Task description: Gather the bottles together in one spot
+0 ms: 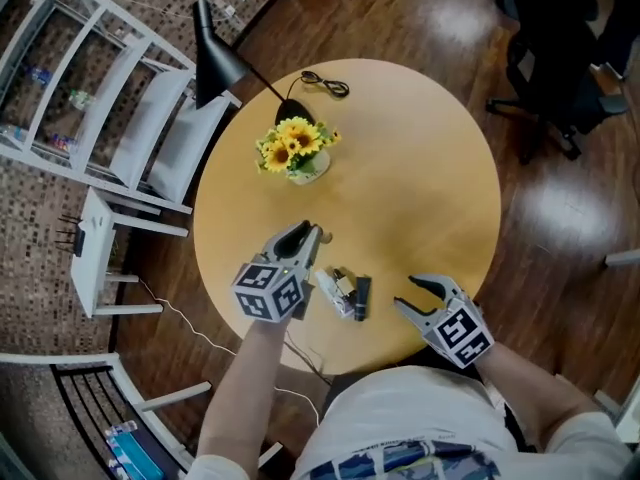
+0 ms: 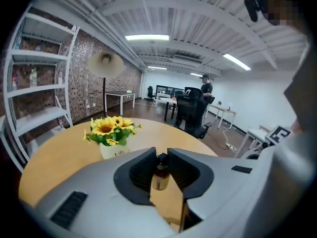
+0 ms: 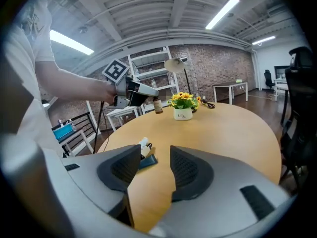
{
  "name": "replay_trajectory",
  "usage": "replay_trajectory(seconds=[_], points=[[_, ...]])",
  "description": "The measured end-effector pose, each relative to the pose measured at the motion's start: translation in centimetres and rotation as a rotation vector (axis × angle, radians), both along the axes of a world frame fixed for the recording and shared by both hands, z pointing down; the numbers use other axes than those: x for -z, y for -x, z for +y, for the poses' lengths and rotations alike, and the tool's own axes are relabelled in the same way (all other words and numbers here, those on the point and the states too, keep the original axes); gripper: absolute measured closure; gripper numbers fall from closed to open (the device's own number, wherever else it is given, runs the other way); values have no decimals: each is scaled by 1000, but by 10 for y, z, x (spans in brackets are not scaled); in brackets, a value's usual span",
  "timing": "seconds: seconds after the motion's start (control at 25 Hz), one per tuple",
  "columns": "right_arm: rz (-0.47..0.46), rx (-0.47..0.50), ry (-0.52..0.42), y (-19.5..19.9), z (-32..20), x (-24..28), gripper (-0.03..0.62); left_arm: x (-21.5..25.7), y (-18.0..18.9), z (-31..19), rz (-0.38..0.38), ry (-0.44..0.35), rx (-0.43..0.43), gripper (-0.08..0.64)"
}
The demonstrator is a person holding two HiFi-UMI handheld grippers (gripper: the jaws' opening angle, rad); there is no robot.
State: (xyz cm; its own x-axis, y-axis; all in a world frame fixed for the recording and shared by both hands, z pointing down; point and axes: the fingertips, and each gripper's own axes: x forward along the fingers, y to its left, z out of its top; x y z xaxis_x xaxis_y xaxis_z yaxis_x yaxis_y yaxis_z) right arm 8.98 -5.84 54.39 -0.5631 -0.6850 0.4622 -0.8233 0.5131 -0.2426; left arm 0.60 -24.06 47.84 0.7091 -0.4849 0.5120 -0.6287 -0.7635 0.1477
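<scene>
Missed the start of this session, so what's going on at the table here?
A person works at a round table with a gripper in each hand. The left gripper is shut on a small brown bottle, held clear of the tabletop, with a sunflower pot beyond it. A few other small bottles lie together near the person's edge of the table. The right gripper is open and empty, just beside that cluster.
</scene>
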Motion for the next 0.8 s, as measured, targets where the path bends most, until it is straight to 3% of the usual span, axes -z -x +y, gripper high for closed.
replay_trajectory(seconds=[0.12, 0.48, 0.8], points=[[-3, -38, 40, -15, 12, -7, 379, -20, 1, -37, -37, -41, 18, 491], [24, -167, 150, -62, 40, -37, 379, -107, 4, -124, -109, -54, 47, 491], [22, -201, 208, -75, 47, -49, 379, -134, 20, -157, -92, -79, 79, 491]])
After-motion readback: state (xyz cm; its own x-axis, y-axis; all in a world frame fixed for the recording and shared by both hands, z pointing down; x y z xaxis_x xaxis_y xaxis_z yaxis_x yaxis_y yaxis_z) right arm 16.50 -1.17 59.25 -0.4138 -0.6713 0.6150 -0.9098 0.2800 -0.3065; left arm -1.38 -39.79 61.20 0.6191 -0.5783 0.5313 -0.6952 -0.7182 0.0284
